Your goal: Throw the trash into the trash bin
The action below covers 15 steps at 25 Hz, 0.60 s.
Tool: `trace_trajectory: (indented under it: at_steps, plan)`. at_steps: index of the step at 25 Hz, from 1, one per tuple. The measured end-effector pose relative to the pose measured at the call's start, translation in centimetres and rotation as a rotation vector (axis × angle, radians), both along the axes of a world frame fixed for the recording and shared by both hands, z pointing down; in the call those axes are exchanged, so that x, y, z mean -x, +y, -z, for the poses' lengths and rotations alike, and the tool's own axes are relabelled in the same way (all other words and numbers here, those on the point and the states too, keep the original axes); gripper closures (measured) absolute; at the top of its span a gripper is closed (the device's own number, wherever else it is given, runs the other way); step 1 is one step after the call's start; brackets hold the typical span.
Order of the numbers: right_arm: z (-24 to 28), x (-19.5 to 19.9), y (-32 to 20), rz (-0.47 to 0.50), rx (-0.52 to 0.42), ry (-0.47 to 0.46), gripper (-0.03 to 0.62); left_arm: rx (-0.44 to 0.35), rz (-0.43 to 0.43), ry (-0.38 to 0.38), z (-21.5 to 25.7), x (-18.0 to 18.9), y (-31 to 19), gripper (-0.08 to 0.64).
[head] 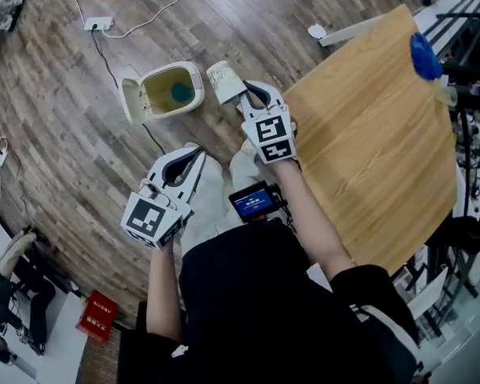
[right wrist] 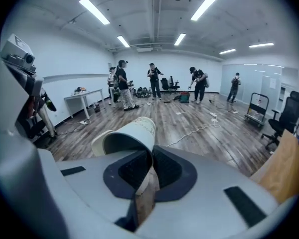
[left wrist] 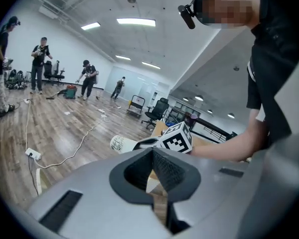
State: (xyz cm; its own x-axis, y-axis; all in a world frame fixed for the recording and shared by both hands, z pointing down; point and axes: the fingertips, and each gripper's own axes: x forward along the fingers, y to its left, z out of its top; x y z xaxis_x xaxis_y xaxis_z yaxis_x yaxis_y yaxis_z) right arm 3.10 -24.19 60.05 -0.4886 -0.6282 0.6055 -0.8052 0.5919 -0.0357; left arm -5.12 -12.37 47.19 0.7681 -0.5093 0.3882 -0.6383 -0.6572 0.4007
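A white paper cup (head: 224, 81) lies on its side in the air just right of the cream trash bin (head: 194, 81), whose lid (head: 132, 98) stands open; something teal lies inside. My right gripper (head: 246, 96) is shut on the cup's rim, and the cup (right wrist: 132, 136) fills the space just past the right gripper (right wrist: 150, 156) in its own view. Lower down and nearer the person's legs, my left gripper (head: 194, 158) is shut with nothing in it. From the left gripper (left wrist: 152, 153) I see the cup (left wrist: 120, 143) and the right gripper's marker cube (left wrist: 177, 137) ahead.
A wooden table (head: 376, 134) with a blue object (head: 424, 56) on its far corner stands right of the right arm. A power strip (head: 98, 24) and cables lie on the floor beyond the bin. A red box (head: 100, 314) sits at lower left. Several people (right wrist: 154, 81) stand far off.
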Motion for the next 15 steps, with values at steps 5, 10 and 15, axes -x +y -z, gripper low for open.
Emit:
trace_trajectory:
  at_steps: [5, 10, 15]
  plan:
    - [-2.0, 7.4, -0.2, 0.134, 0.025, -0.033, 0.583, 0.000, 0.056, -0.079, -2.6, 4.0, 0.2, 0.563]
    - [-6.4, 13.5, -0.6, 0.222, 0.034, -0.088, 0.582, 0.036, 0.114, -0.042, -6.0, 7.3, -0.4, 0.563]
    - [-13.9, 17.0, 0.2, 0.267, 0.125, -0.090, 0.582, 0.139, 0.152, -0.031, -11.5, 10.0, -1.4, 0.563]
